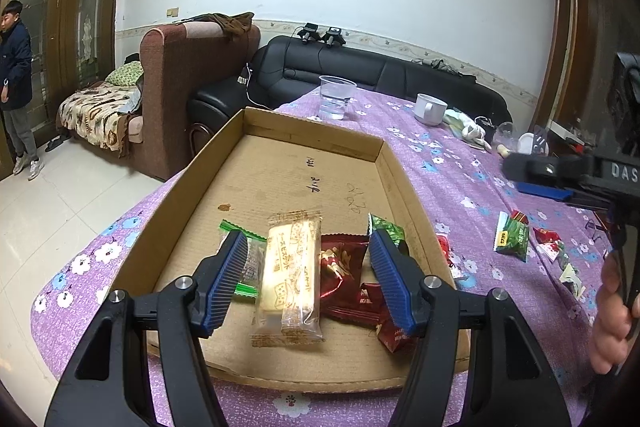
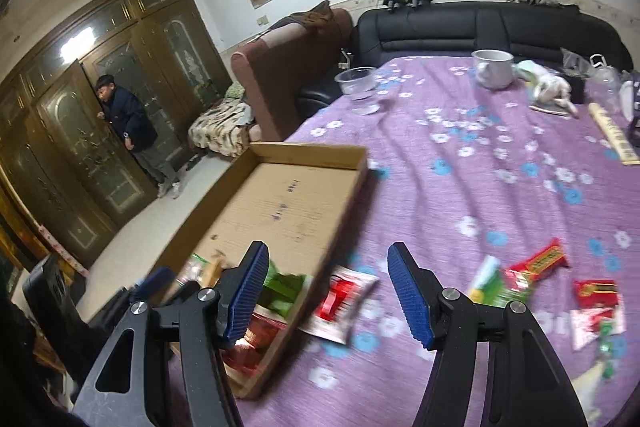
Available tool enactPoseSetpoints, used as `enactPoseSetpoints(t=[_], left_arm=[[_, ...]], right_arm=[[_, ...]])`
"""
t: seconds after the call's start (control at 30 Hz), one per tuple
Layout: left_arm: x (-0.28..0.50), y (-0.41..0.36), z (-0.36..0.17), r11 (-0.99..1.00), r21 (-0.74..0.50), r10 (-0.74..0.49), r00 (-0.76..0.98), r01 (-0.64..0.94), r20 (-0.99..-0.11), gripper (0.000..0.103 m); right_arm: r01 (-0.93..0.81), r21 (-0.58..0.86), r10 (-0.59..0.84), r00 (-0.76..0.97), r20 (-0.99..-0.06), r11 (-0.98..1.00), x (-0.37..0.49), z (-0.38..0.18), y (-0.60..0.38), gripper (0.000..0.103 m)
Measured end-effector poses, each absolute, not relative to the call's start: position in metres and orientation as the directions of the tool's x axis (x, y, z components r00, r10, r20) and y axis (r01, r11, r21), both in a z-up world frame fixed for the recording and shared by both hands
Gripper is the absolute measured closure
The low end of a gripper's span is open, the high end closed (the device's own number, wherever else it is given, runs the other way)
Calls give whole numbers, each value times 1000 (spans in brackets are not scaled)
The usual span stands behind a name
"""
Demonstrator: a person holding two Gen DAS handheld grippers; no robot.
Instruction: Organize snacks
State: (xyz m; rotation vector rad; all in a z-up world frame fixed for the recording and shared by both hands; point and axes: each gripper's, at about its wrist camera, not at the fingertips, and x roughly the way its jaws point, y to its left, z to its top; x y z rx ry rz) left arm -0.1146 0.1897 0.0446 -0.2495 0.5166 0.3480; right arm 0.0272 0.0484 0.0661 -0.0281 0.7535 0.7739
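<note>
A shallow cardboard box (image 1: 280,163) lies on the purple flowered tablecloth. In it lie a clear-wrapped biscuit pack (image 1: 292,275), dark red packets (image 1: 344,267) and green packets (image 1: 386,229). My left gripper (image 1: 308,283) is open above the box, with its fingers on either side of the biscuit pack and holding nothing. My right gripper (image 2: 328,291) is open and empty over the box's right wall (image 2: 344,203). A red and white packet (image 2: 340,303) lies just outside that wall. Several red and green packets (image 2: 536,275) lie loose on the cloth to the right; they also show in the left wrist view (image 1: 516,237).
A clear plastic cup (image 1: 336,97), a white mug (image 1: 430,109) and a crumpled cloth (image 1: 468,127) stand at the table's far end. Sofas line the wall behind. A person (image 2: 128,131) stands by wooden doors at the left. A boxed stick (image 2: 612,135) lies far right.
</note>
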Motion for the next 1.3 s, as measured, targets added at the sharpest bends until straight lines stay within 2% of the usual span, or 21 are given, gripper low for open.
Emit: enactPoseSetpoints(t=[0.27, 0.43, 0.63, 0.77, 0.93, 1.13, 1.3], left_arm=[[-114, 189, 43, 910, -140, 266, 809, -390, -524, 40], [-111, 189, 41, 908, -135, 271, 802, -396, -532, 40], [-110, 189, 37, 903, -137, 277, 796, -407, -538, 40], [-111, 190, 36, 899, -141, 282, 793, -415, -540, 40], [-112, 190, 36, 899, -152, 272, 797, -410, -540, 40], [-109, 187, 42, 915, -194, 199, 814, -354, -546, 40], [-110, 174, 56, 926, -182, 192, 826, -331, -530, 40]], right_arm=[[-582, 239, 566, 481, -670, 777, 46, 53, -11, 39], [-509, 254, 533, 535, -655, 823, 62, 52, -62, 39], [-385, 369, 532, 563, -633, 846, 92, 46, -120, 37], [-328, 374, 498, 573, -651, 867, 101, 45, -135, 37], [-248, 366, 441, 534, -721, 897, 114, 27, -142, 37], [-232, 330, 404, 518, -754, 915, 119, 17, -139, 37], [-238, 320, 398, 495, -772, 917, 119, 12, -135, 37]])
